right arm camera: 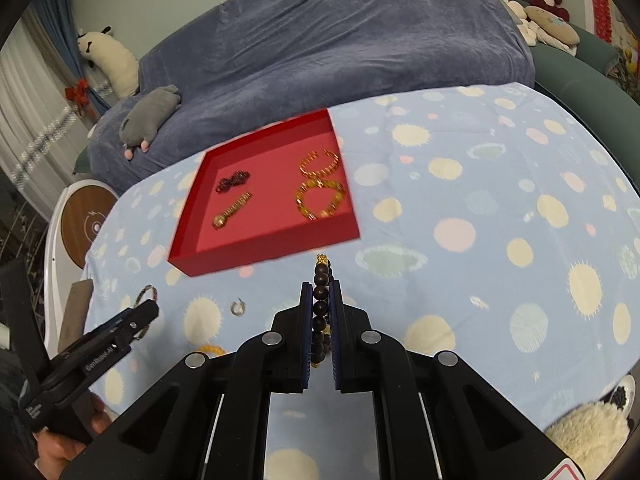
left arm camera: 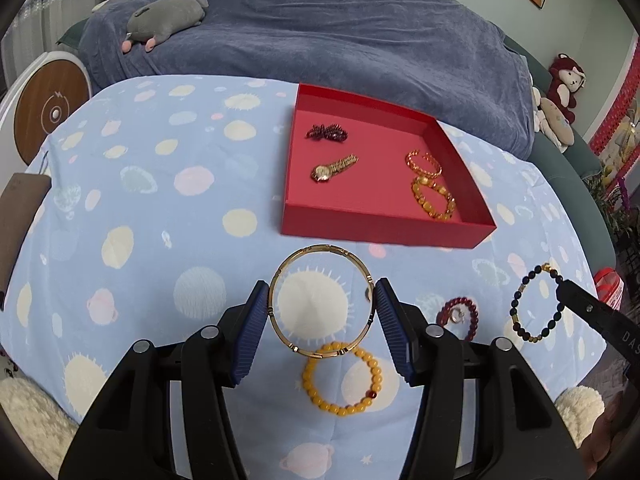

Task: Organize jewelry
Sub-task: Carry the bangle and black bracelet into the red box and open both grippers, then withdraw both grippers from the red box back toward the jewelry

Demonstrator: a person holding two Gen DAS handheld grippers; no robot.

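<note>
My left gripper [left arm camera: 322,300] is shut on a gold bangle [left arm camera: 321,250], held just above the cloth near the tray's front wall. My right gripper [right arm camera: 321,292] is shut on a dark bead bracelet [right arm camera: 321,304]; it shows in the left wrist view too [left arm camera: 538,304]. The red tray [left arm camera: 384,228] holds a dark red bead string [left arm camera: 327,132], a gold watch [left arm camera: 332,168], a gold chain bracelet [left arm camera: 424,163] and an amber bead bracelet [left arm camera: 434,197]. A yellow bead bracelet [left arm camera: 342,380] and a dark red bracelet [left arm camera: 459,316] lie on the cloth.
The table wears a light blue planet-print cloth [left arm camera: 160,208]. A blue-covered sofa [left arm camera: 320,32] with a grey plush [left arm camera: 168,16] stands behind. A small silver ring [right arm camera: 238,307] lies on the cloth. Fluffy white items sit at the near corners [right arm camera: 592,432].
</note>
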